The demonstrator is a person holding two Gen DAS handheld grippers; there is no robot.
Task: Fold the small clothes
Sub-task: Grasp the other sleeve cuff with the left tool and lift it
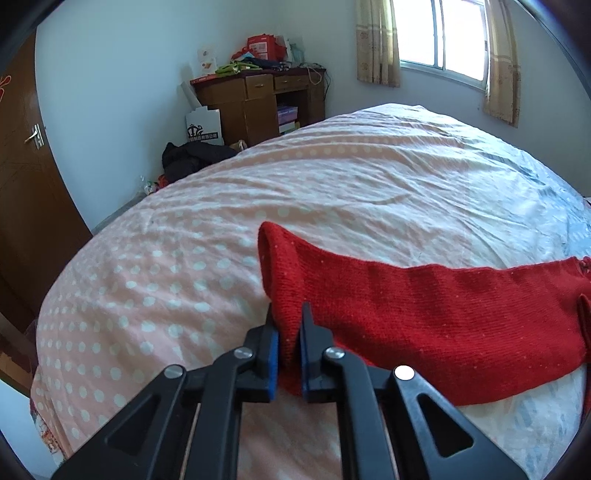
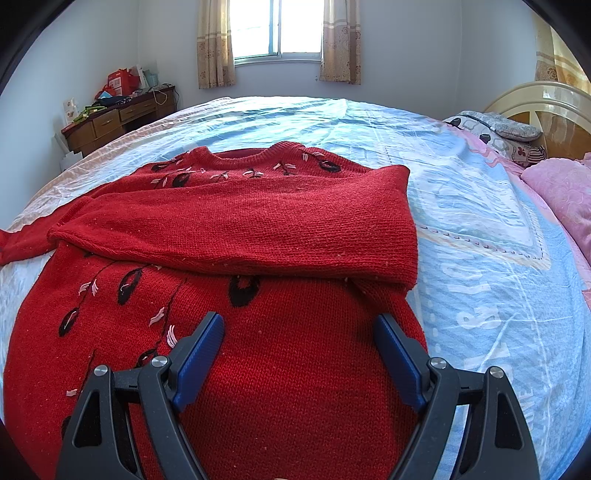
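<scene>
A red knitted sweater (image 2: 280, 332) with black and pink embroidery lies flat on the bed, neckline toward the window. One sleeve (image 2: 236, 229) is folded across its chest. The other sleeve (image 1: 424, 306) stretches out over the bedspread, and my left gripper (image 1: 289, 314) is shut on the cuff end of it, the knit pinched between the blue pads. In the right wrist view my right gripper (image 2: 300, 325) stands open just above the sweater's lower body, nothing between its fingers (image 2: 207, 339).
The bed carries a pink dotted cover (image 1: 184, 240) on one side and a light blue sheet (image 2: 480, 221) on the other. Pillows and a pink blanket (image 2: 561, 192) lie by the headboard. A wooden desk (image 1: 258, 99) with clutter, a door (image 1: 22, 177) and a window (image 2: 277, 26) stand around.
</scene>
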